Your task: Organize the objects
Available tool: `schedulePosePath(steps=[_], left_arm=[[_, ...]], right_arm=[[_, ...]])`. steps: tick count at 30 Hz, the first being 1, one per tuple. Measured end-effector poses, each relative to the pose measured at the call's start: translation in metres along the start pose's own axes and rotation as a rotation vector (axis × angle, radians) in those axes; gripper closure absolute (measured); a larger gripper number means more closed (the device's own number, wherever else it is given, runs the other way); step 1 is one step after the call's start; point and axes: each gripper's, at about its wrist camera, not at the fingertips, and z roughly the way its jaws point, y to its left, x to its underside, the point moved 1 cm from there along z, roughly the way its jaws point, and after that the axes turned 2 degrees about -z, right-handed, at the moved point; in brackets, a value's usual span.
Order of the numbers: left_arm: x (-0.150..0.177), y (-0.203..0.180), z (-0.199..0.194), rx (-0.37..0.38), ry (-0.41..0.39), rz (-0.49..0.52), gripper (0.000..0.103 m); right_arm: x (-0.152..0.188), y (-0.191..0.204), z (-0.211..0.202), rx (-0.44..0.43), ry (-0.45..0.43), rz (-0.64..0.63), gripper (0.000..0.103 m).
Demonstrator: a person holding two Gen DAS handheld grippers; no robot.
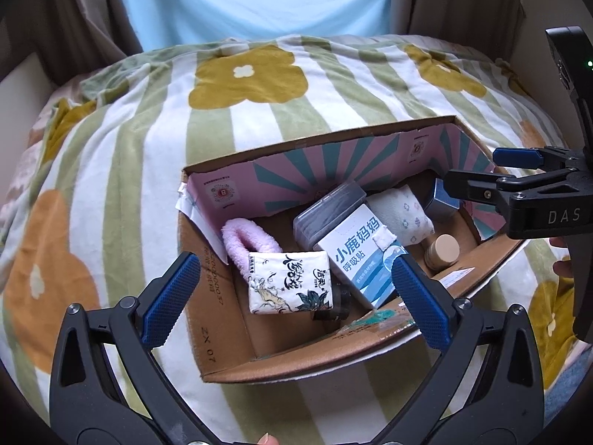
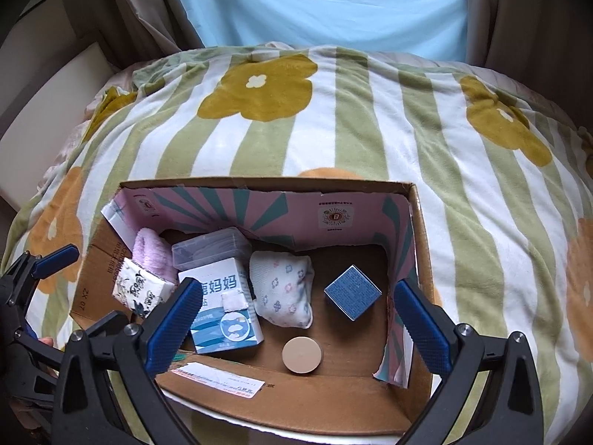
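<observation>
An open cardboard box (image 1: 207, 259) (image 2: 304, 400) lies on a striped flowered blanket. Inside are a pink fluffy item (image 1: 244, 239) (image 2: 152, 256), a tissue pack (image 1: 289, 283) (image 2: 142, 291), a grey plastic case (image 1: 328, 211) (image 2: 211, 246), a blue-white carton (image 1: 365, 256) (image 2: 222, 311), a flowered cloth pouch (image 1: 404, 213) (image 2: 283, 289), a blue cube (image 1: 441, 200) (image 2: 352, 292) and a beige round lid (image 1: 444, 250) (image 2: 302, 354). My left gripper (image 1: 296, 296) (image 2: 44, 270) is open and empty over the box's left end. My right gripper (image 2: 296, 330) (image 1: 478, 174) is open and empty over the right end.
The blanket (image 1: 259, 111) (image 2: 333, 129) covers the whole bed around the box. A person in a light blue shirt (image 1: 259, 0) (image 2: 315, 0) sits behind it. A dark bottle cap (image 1: 333, 306) shows under the tissue pack.
</observation>
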Motion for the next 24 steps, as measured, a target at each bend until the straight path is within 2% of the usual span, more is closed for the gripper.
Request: schedulePosePath(steps=[5, 11, 18, 20, 24], left_arm=[[-0.005, 0.005, -0.035, -0.013, -0.047, -0.033, 0.0], [0.002, 0.011, -0.102, -0.003, -0.137, -0.111, 0.0], [0.041, 0.009, -0.176, -0.006, -0.238, -0.165, 0.0], [0.056, 0.008, -0.194, 0.005, -0.264, -0.178, 0.0], [0.087, 0.001, -0.227, -0.003, -0.318, -0.189, 0.0]], right_arm=[[-0.003, 0.012, -0.043, 0.011, -0.074, -0.01, 0.001], [0.008, 0.028, -0.116, 0.037, -0.19, -0.013, 0.0], [0.055, 0.053, -0.192, 0.062, -0.317, -0.044, 0.0], [0.073, 0.058, -0.207, 0.049, -0.349, -0.05, 0.0], [0.108, 0.069, -0.225, 0.081, -0.386, -0.075, 0.001]])
